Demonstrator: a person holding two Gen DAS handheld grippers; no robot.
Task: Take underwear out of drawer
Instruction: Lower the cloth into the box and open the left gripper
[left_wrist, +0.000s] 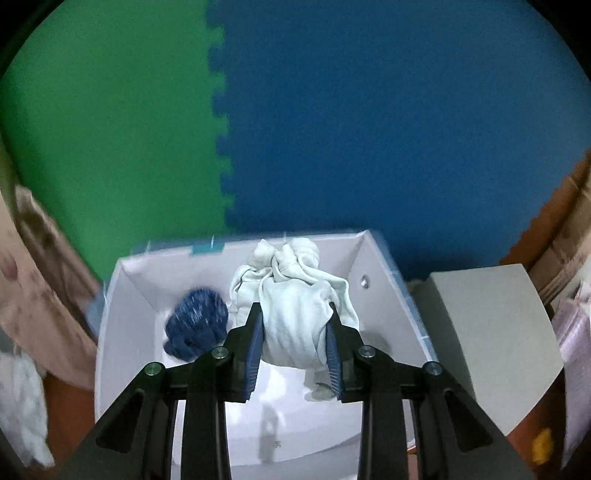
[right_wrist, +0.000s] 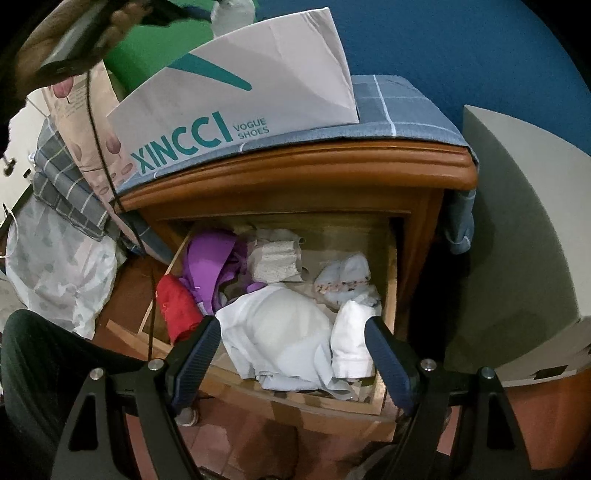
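One pale garment (left_wrist: 295, 317) is pinched in the left hand-held gripper (left_wrist: 295, 332) over the white shoebox (left_wrist: 122, 295), where one dark blue piece (left_wrist: 195, 325) already lies, so removal looks underway. From the right wrist, the right hand-held gripper (right_wrist: 295, 354) hangs wide open, empty, above the open drawer (right_wrist: 295, 406), which holds roughly six pieces, white underwear (right_wrist: 280, 332) nearest.

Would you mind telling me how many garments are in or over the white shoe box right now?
2. A dark blue garment lies on the floor of the shoe box, at its left; a pale garment is clamped in the left gripper above it. Others may be hidden underneath.
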